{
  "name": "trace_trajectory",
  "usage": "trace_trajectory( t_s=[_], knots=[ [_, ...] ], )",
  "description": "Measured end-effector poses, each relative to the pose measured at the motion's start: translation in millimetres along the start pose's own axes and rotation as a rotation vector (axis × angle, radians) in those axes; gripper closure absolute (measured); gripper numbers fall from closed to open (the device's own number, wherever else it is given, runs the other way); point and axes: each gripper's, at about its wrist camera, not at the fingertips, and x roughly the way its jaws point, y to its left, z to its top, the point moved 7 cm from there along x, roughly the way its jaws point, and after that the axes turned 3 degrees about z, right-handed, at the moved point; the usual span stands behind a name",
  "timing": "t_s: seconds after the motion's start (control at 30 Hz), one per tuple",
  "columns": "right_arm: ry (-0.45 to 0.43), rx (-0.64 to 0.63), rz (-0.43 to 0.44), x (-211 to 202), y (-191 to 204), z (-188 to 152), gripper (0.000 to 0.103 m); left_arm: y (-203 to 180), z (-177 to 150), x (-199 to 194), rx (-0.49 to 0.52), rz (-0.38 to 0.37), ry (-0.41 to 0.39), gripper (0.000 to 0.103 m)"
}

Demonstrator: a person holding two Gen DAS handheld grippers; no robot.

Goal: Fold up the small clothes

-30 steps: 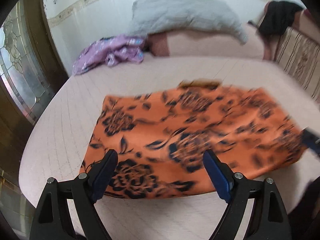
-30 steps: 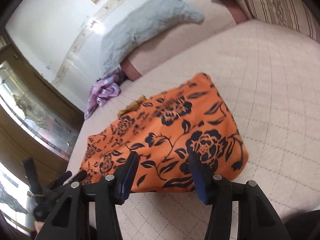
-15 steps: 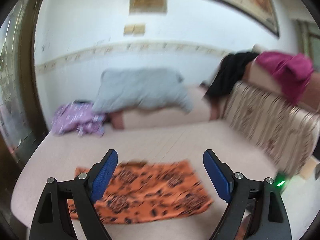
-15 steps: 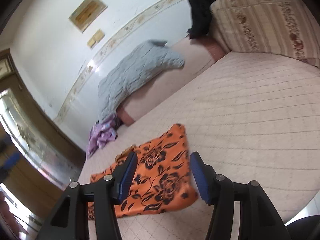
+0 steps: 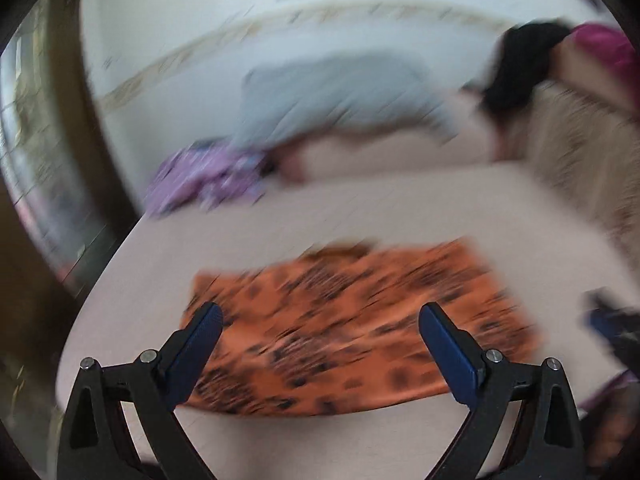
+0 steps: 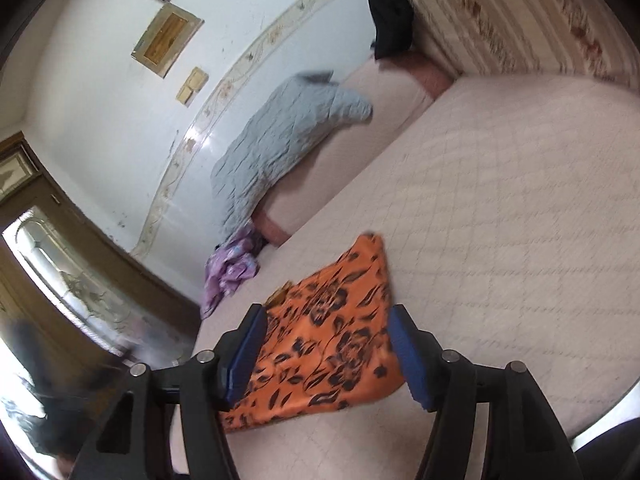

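Observation:
An orange cloth with a black flower print lies folded flat on the pink quilted bed; it also shows in the right wrist view. My left gripper is open and empty, held above the cloth's near edge. My right gripper is open and empty, above the cloth's right end. The right gripper shows blurred at the right edge of the left wrist view. The left wrist view is motion-blurred.
A crumpled purple garment lies at the bed's far left corner. A grey quilted pillow leans on the wall. A black garment hangs on the striped headboard. A wooden glass door stands left.
Both grippers drew back and up from the cloth, then the left one tipped down toward it again. The cloth stays flat on the bed. Both grippers stayed open.

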Motion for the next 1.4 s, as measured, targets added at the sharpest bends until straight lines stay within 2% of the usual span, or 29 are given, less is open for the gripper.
trace_trajectory(
  t_s=[0.07,0.13,0.23,0.37,0.5,0.6,0.67,0.77,0.93,1.0,1.03,1.07,1.1,1.23,1.4],
  knots=[
    [0.043,0.040,0.029,8.7,-0.9,-7.1,0.035,28.1,-17.1,36.1,-0.027,0.075,0.052,0.005],
    [0.079,0.068,0.043,18.3,-0.8,-14.7,0.035,46.1,-31.5,61.2,-0.047,0.107,0.098,0.005],
    [0.147,0.110,0.057,35.3,2.6,-29.1,0.035,60.9,-42.5,84.6,-0.051,0.121,0.119,0.005],
    [0.240,0.194,0.089,52.6,8.0,-65.0,0.035,82.4,-40.4,120.0,-0.039,0.162,0.102,0.005],
    [0.276,0.276,0.044,75.6,0.6,-91.1,0.035,89.2,-48.9,159.2,-0.041,0.169,0.142,0.005],
    [0.260,0.322,-0.053,93.4,-16.8,-92.8,0.035,87.7,-69.4,182.0,-0.028,0.137,0.224,0.005],
    [0.252,0.404,-0.088,104.1,-31.6,-98.0,0.035,90.1,-67.4,183.5,-0.053,0.105,0.225,0.005],
    [0.165,0.490,-0.083,109.0,-41.8,-92.6,0.036,98.9,-59.1,180.9,-0.033,0.109,0.184,0.005],
    [0.079,0.554,-0.090,115.1,-50.5,-81.0,0.036,124.8,-63.9,183.0,-0.110,0.083,0.219,0.005],
    [0.063,0.528,-0.098,117.8,-47.9,-76.6,0.035,137.1,-61.8,180.9,-0.129,0.104,0.213,0.005],
    [0.062,0.506,-0.109,119.5,-46.3,-75.5,0.040,142.3,-60.7,179.9,-0.136,0.115,0.208,0.005],
    [0.069,0.482,-0.116,124.3,-41.4,-73.5,0.063,148.8,-60.1,178.7,-0.144,0.130,0.203,0.005],
    [0.089,0.472,-0.117,128.7,-39.4,-73.5,0.077,155.2,-60.6,177.0,-0.154,0.145,0.200,0.005],
    [0.096,0.367,-0.160,135.5,-13.3,-63.1,0.080,191.3,-61.5,174.1,-0.223,0.195,0.197,0.005],
    [0.121,0.086,-0.169,154.5,76.3,-37.9,0.081,264.6,-73.2,170.8,-0.382,0.299,0.218,0.005]
  ],
)
